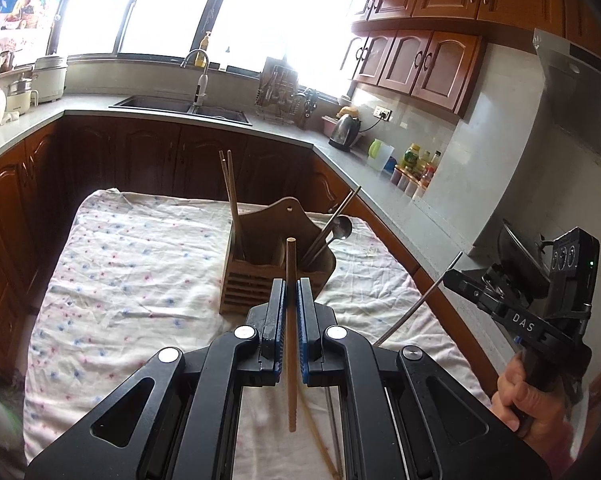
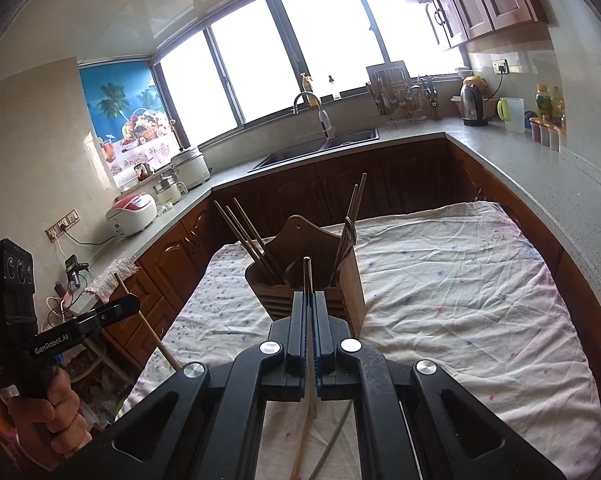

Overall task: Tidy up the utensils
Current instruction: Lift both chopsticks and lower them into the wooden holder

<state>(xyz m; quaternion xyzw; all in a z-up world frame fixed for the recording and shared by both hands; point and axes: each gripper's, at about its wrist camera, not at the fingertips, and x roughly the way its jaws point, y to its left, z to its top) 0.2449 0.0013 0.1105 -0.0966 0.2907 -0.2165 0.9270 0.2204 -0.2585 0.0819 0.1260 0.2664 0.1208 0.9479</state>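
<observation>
Both tongs clamped: left tongs (image 1: 291, 292) on wooden chopstick (image 1: 291, 320); right tongs (image 2: 309, 304) on seemingly metal chopstick (image 2: 309, 340).

The left gripper (image 1: 291, 300) points forward and slightly down, its blue-padded jaws drawn close together, clamped on a wooden chopstick (image 1: 291, 336). The right gripper (image 2: 309, 312) is level beside it — jaws nearly touching, pinching a thin metal chopstick (image 2: 308, 280) — held in a bare hand (image 1: 536, 396).

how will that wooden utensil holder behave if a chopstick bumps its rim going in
The wooden holder probably stays put: its base looks broad and it holds several utensils. It might scoot a little, since it sits on wrinkled cloth. Its tall back panel could make it tippy if pushed there.
</observation>
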